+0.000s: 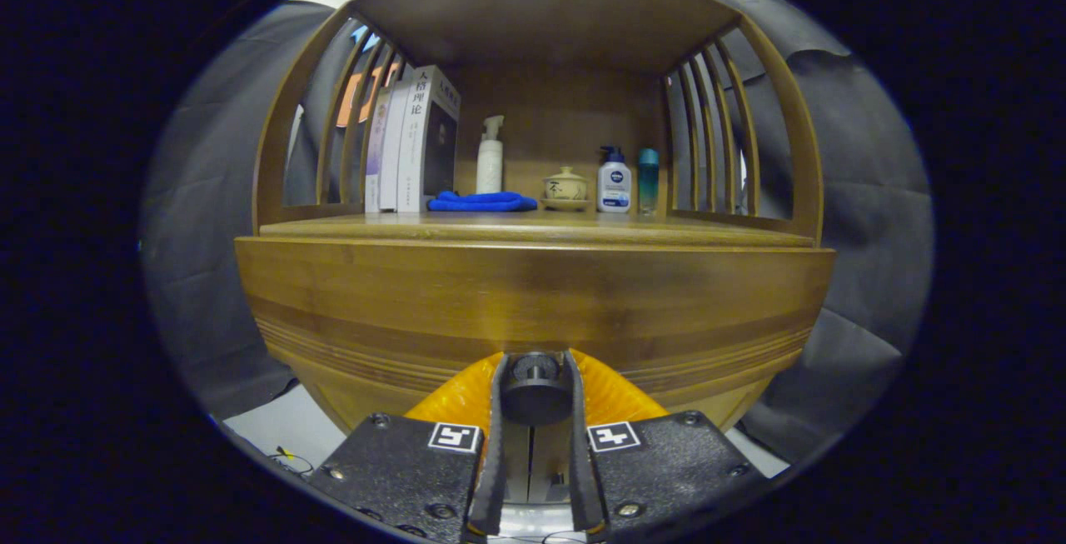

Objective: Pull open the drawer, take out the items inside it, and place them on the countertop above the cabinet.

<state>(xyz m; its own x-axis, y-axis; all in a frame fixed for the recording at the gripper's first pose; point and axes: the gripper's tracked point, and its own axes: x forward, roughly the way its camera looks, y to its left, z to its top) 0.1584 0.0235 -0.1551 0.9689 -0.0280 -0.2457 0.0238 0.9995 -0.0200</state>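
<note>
- The gripper [535, 394] has its two fingers closed around the round dark knob [535, 390] of the drawer [533, 311]; each finger lies against one side of it, so the tongs are pinching the knob.
- The drawer front sits right against the fingertips and looks flush with the cabinet, so I judge it not yet pulled open; whatever lies inside is hidden.
- The countertop [533, 229], where the items are meant to go, runs just above the drawer front. At its back stand some books [414, 144], a folded blue cloth [481, 202], a white spray bottle [490, 162], a small lidded cup [566, 187] on a saucer, a pump bottle [614, 182] and a slim teal bottle [648, 179].
- The knob is small and round, so an off-axis or jerky pull could let the fingers slide off it.
- Pulling at an angle may jam the drawer in its runners, or drag the whole cabinet forward and topple the tall bottles.
- The front strip of the countertop is bare, while the back is crowded; setting items too deep could knock the cup or bottles.
</note>
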